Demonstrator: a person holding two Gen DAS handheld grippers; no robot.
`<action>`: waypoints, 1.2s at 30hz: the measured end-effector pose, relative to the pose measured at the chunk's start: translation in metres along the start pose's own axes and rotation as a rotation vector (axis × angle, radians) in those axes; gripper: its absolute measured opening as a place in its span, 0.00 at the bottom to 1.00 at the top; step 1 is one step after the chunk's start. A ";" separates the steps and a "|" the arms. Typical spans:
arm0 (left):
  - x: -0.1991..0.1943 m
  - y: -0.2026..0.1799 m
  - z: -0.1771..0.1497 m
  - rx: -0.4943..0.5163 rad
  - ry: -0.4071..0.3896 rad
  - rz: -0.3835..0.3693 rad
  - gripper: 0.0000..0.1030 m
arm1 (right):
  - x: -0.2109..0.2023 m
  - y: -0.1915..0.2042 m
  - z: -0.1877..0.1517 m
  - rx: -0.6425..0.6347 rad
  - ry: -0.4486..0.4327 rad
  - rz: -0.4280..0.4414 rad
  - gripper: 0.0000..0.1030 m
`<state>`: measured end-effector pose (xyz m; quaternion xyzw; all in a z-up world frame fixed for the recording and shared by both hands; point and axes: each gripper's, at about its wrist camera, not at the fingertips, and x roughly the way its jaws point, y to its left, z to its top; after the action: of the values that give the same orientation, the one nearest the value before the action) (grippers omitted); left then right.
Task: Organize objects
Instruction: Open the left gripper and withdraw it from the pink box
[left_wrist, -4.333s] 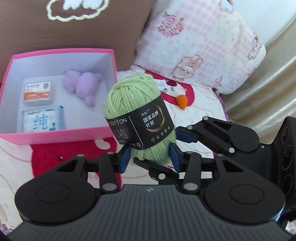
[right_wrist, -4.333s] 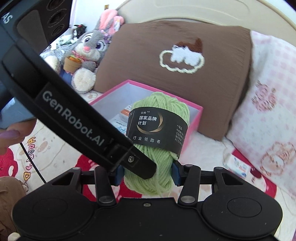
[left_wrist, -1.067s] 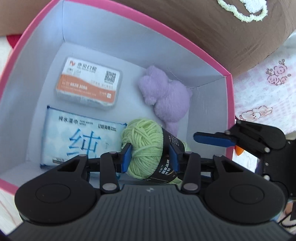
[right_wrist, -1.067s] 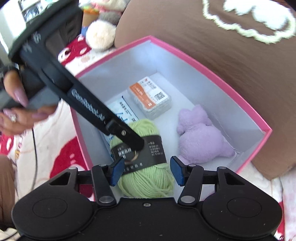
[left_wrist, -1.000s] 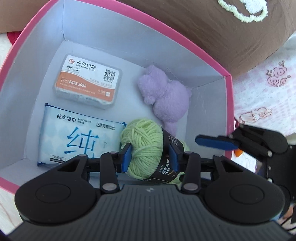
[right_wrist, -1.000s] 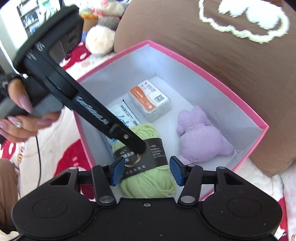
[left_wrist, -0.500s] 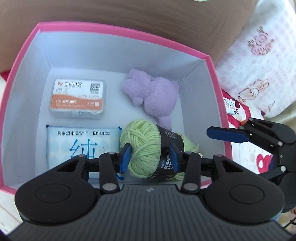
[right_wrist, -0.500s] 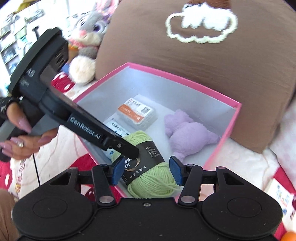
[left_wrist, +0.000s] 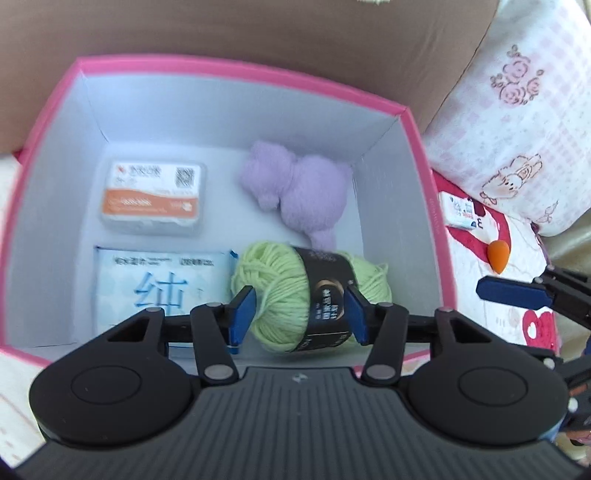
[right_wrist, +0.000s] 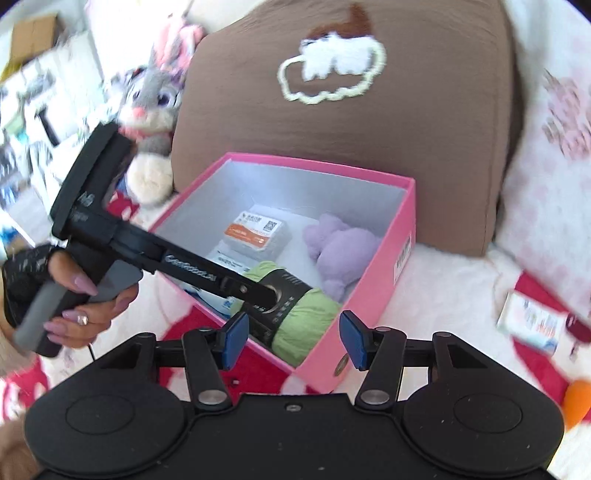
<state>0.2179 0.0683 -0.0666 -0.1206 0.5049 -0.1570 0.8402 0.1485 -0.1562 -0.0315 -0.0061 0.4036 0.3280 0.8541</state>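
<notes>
While the green yarn ball (left_wrist: 295, 295) lies in the pink box (left_wrist: 424, 177), front corner beside the wipes pack (left_wrist: 155, 288), lift the left gripper (left_wrist: 297, 314) straight up, pads clear. Its jaws have just been opening, yarn loose between them, unlike the earlier clamp; right gripper (right_wrist: 291, 338) stands part-open, empty, outside the box.

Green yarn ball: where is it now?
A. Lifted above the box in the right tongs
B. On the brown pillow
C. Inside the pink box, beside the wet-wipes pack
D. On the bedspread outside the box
C: the green yarn ball lies on the floor of the pink box, next to the wet-wipes pack.
</notes>
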 end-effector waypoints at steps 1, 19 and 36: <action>-0.006 -0.001 0.000 -0.010 -0.005 -0.002 0.51 | -0.002 0.000 0.000 0.010 -0.001 0.007 0.58; -0.111 -0.030 -0.028 0.062 0.012 0.143 0.61 | -0.022 0.059 0.002 -0.082 0.054 -0.035 0.59; -0.155 -0.069 -0.055 0.167 0.065 0.068 0.68 | -0.096 0.072 -0.006 -0.112 0.057 -0.135 0.64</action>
<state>0.0911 0.0623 0.0586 -0.0279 0.5209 -0.1735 0.8353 0.0595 -0.1552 0.0493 -0.0905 0.4072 0.2913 0.8609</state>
